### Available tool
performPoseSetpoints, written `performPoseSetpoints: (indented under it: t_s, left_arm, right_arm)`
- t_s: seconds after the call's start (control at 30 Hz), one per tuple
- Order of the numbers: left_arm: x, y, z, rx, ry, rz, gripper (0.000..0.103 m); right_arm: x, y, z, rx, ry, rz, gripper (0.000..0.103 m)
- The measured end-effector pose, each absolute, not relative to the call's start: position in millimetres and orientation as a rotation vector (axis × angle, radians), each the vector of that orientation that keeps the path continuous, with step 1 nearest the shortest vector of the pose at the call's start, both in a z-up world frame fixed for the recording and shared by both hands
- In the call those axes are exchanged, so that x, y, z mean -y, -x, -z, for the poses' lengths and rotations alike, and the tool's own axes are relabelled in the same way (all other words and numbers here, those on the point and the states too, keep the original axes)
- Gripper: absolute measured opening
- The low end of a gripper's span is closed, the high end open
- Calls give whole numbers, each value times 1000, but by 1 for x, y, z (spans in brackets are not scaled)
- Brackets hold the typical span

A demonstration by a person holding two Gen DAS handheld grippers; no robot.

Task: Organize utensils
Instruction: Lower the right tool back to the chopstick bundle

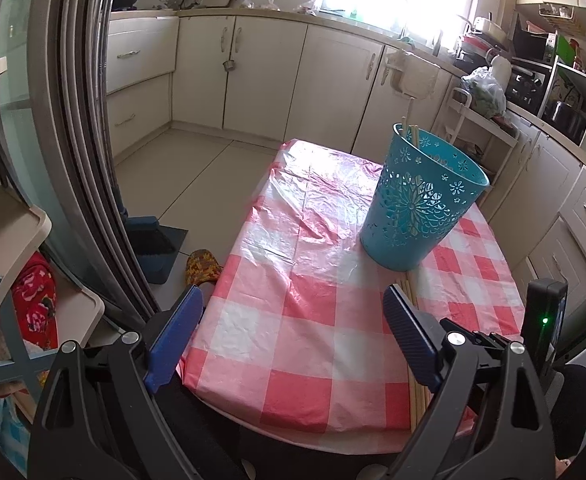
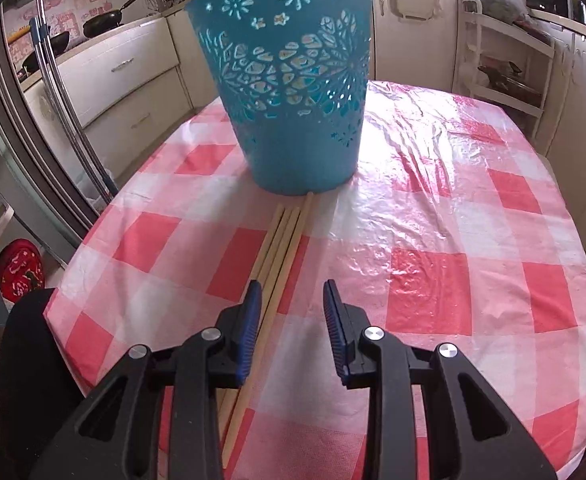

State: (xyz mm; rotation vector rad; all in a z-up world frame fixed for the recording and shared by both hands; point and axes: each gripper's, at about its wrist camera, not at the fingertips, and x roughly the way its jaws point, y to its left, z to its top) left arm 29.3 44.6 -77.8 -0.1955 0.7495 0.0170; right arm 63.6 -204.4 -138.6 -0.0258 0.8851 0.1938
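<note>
A teal cut-out bucket (image 1: 421,204) stands on the red-and-white checked table (image 1: 301,320); a few wooden chopsticks (image 1: 411,132) stick up inside it. It also shows in the right wrist view (image 2: 293,92). Several loose wooden chopsticks (image 2: 281,248) lie side by side on the cloth, pointing at the bucket's base. My right gripper (image 2: 292,292) is open just above them, its left finger over the bundle. My left gripper (image 1: 293,300) is open and empty over the table's near left edge; the loose chopsticks (image 1: 407,292) show beside its right finger.
Cream kitchen cabinets (image 1: 261,80) line the far wall and right side. A white trolley (image 2: 509,60) stands beyond the table. A fridge door (image 1: 73,120) and a shelf with red cloth (image 1: 33,300) are at the left. A slipper (image 1: 203,266) lies on the floor.
</note>
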Motion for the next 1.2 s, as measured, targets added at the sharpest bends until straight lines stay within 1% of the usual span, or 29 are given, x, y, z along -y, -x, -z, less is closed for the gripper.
performPoseSetpoints:
  t_s: [0.17,0.37,0.63,0.8,0.97,1.2]
  left_arm:
    - [-48,-32,85,-773,208,-27,88]
    - [-46,-33,89,-786,199,-28,88]
    - [-40,-36,95,-806,176,-16,88]
    - [-39,-39,101,-825,179,-17,88]
    - [-26,-47,104,-840,151,18,88]
    - [-9,-51,111,-867,125,51,88]
  right_arm:
    - [207,-62,140,-887,61,-160,34]
    - [207,-60,134,-863,18,-201,34]
    - [209,-65,141,-895,40,-172,34]
    - [214,-68,140,-899,7,-176,34]
    - [224,-73,137,-892,-93,-193,34]
    - [221,-93,140,-911,-47,-155,33]
